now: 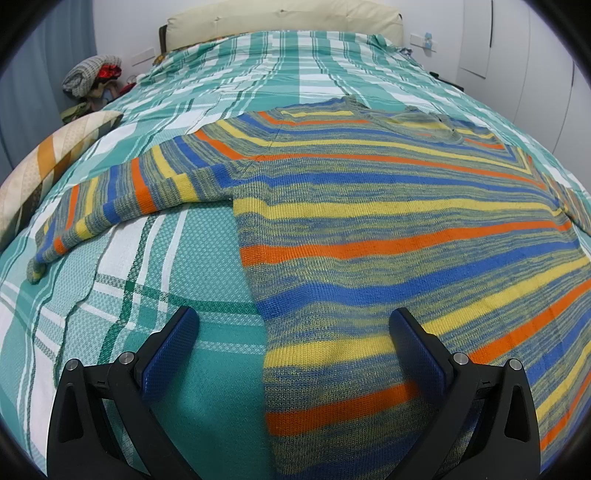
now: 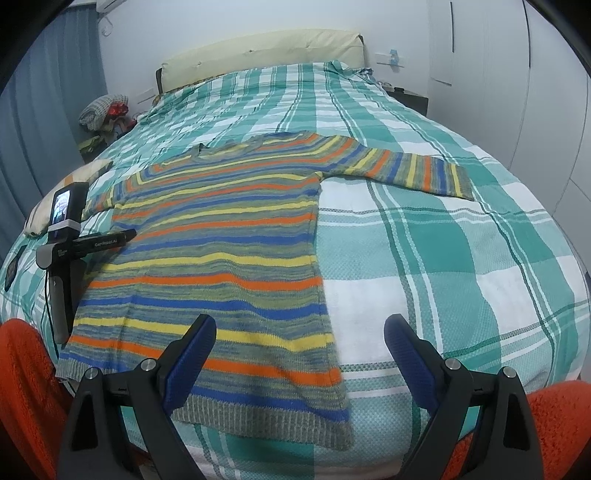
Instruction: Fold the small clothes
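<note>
Two grippers hover over a striped sweater (image 2: 221, 236) spread flat on a bed with a green plaid cover (image 2: 443, 258), and no fold has yet been made.

At far left, a striped pillow (image 1: 48, 162) lies on the bed's edge and a heap of clothes (image 1: 92, 74) sits beside the bed near the headboard (image 1: 280, 18). The sweater's left sleeve (image 1: 110, 199) stretches out toward that pillow, flat on the cover.

The left gripper (image 1: 293, 350) hangs above the sweater's left side edge near the hem, jaws spread wide, one finger over bare cover and the other over the knit; it grips nothing. In the right wrist view the same tool (image 2: 74, 251) shows beside the garment's left edge.

The sweater's body runs up the middle of the bed, neckline toward the headboard and ribbed hem (image 2: 266, 413) nearest the person. The right gripper (image 2: 300, 354) stands released as well, one finger over the hem area and the other over the cover, straddling the right side edge without touching cloth that can be seen.

The right sleeve (image 2: 406, 170) lies straight out across the plaid. Red cloth (image 2: 554, 424), likely the person's clothing, fills the lower corners.

The job appears to be at its start. A first move probably calls for lowering a gripper onto a sleeve or side edge, pinching only the sweater and not the cover beneath, then carrying it inward across the body.
</note>
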A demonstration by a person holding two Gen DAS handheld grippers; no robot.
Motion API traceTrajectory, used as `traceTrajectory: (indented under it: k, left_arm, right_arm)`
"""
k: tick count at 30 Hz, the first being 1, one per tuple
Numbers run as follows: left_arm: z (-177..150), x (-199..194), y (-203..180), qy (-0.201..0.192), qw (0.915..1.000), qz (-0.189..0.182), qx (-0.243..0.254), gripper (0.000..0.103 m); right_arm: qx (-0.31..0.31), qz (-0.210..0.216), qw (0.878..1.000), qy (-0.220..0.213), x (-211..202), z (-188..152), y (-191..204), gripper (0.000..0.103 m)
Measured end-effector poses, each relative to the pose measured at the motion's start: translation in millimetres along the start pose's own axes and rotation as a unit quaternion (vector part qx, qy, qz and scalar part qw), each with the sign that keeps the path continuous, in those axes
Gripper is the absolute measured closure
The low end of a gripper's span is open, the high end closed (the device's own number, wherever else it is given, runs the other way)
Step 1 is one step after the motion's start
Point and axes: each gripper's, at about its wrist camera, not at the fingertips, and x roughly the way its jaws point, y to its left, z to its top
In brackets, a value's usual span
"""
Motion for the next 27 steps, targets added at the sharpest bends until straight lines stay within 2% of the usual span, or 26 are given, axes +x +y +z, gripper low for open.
traceTrajectory:
  k: [27]
  left_arm:
    - [0.1, 0.0, -0.5, 0.000, 1.0000, 0.000, 0.000, 0.000]
  right_arm:
    - [-0.003, -0.001, 1.000, 0.000, -0.6, 1.1, 2.0, 0.011]
